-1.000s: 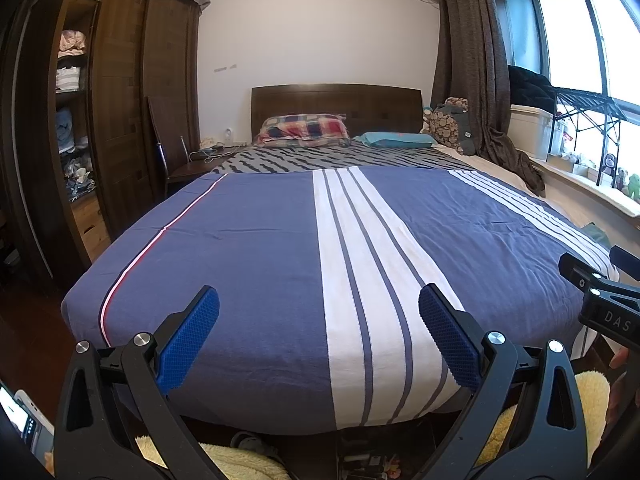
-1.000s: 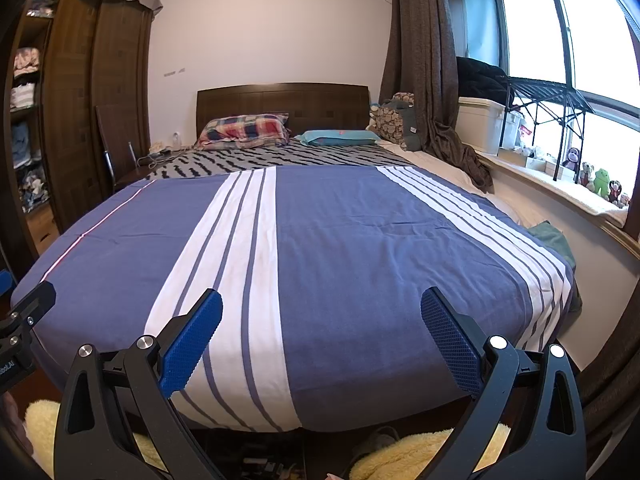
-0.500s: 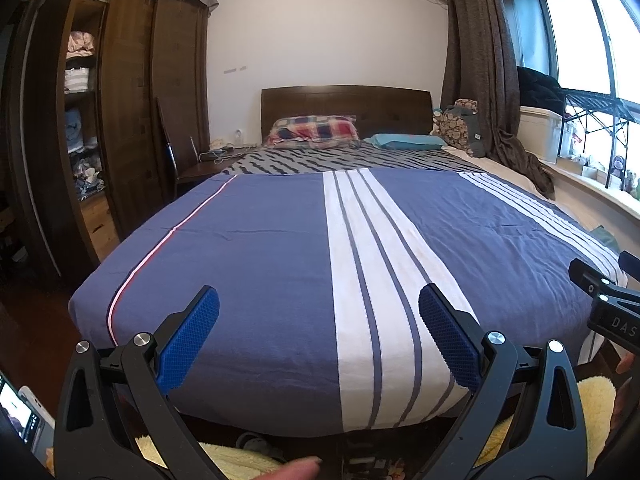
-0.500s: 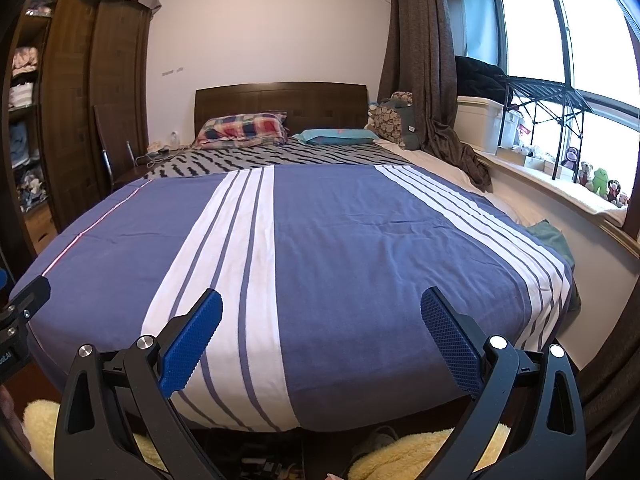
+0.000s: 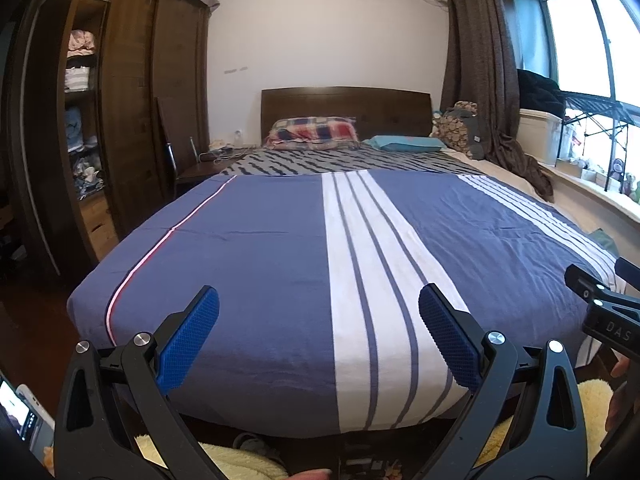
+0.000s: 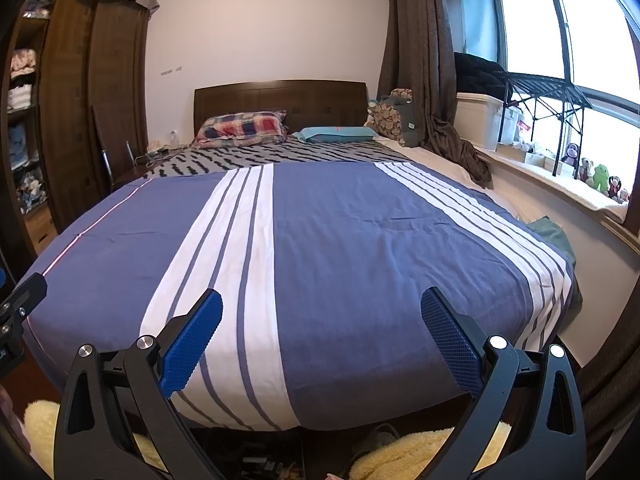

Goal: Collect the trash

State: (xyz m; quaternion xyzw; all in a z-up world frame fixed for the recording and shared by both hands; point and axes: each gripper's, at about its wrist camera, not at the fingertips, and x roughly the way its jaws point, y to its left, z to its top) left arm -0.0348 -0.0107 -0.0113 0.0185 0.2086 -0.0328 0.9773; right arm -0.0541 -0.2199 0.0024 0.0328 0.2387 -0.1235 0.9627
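I see no clear piece of trash on the bed. My left gripper (image 5: 320, 340) is open and empty, held at the foot of the bed (image 5: 260, 260), which has a blue cover with white stripes. My right gripper (image 6: 322, 340) is open and empty, also at the foot of the bed (image 6: 360, 260). The right gripper's body shows at the right edge of the left wrist view (image 5: 600, 308). Small dark items lie on the floor under the bed's foot (image 6: 260, 460); I cannot tell what they are.
A dark wardrobe (image 5: 132, 92) stands left of the bed. Pillows (image 5: 314, 132) lie at the headboard. A window sill (image 6: 560, 184) with toys and a white box runs along the right. Yellow fluffy rugs (image 6: 420, 452) lie on the floor. A phone (image 5: 20, 416) shows at lower left.
The left gripper's view has shifted slightly left and up, so the bed sits further right and lower in frame. A fingertip now shows at the bottom edge. The right gripper has hardly moved.
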